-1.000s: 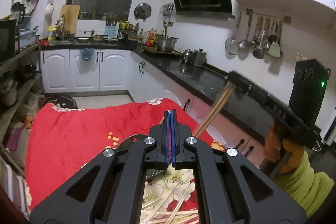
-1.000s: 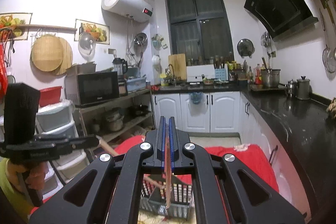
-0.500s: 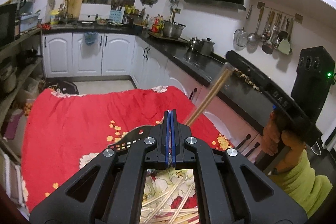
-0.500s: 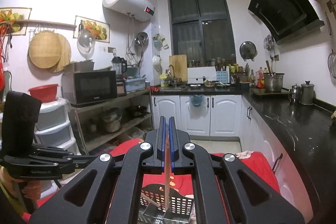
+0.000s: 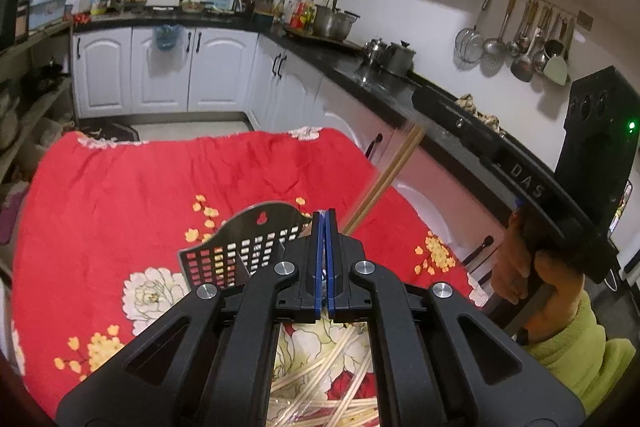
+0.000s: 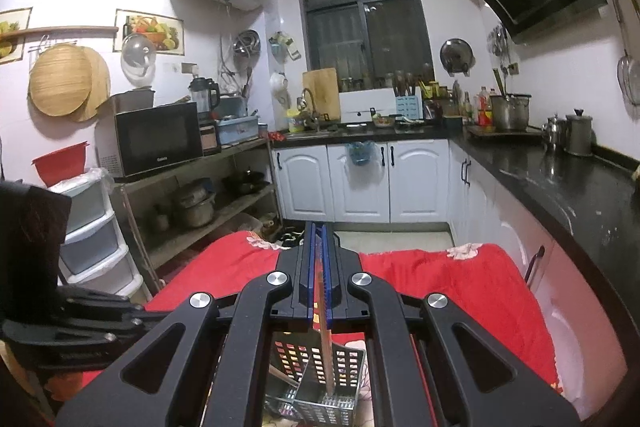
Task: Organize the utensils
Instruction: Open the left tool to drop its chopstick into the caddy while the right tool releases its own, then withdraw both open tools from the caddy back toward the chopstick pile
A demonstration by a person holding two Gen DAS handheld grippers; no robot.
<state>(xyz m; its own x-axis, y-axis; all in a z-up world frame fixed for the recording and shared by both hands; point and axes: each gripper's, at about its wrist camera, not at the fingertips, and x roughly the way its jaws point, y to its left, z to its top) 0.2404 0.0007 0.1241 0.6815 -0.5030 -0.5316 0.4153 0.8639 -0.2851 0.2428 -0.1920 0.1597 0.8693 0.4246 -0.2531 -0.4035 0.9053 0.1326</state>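
Note:
My right gripper (image 6: 319, 239) is shut on a wooden chopstick (image 6: 325, 347). The chopstick hangs down with its tip inside the perforated metal utensil basket (image 6: 348, 367). In the left wrist view the same chopstick (image 5: 384, 175) slants down from the right gripper (image 5: 416, 125) toward the basket (image 5: 240, 247). My left gripper (image 5: 324, 219) is shut and empty, just in front of the basket. A pile of loose chopsticks (image 5: 320, 379) lies on the floral cloth under the left gripper.
A red floral cloth (image 5: 160, 179) covers the table. A black countertop (image 6: 560, 183) and white cabinets run along the right. A shelf rack with a microwave (image 6: 156, 139) stands at the left. The person's hand in a green sleeve (image 5: 560, 327) holds the right gripper.
Both grippers have tilted downward, so the basket now shows more fully. The chopstick in the right gripper has gone lower into the basket. The left gripper stays shut.

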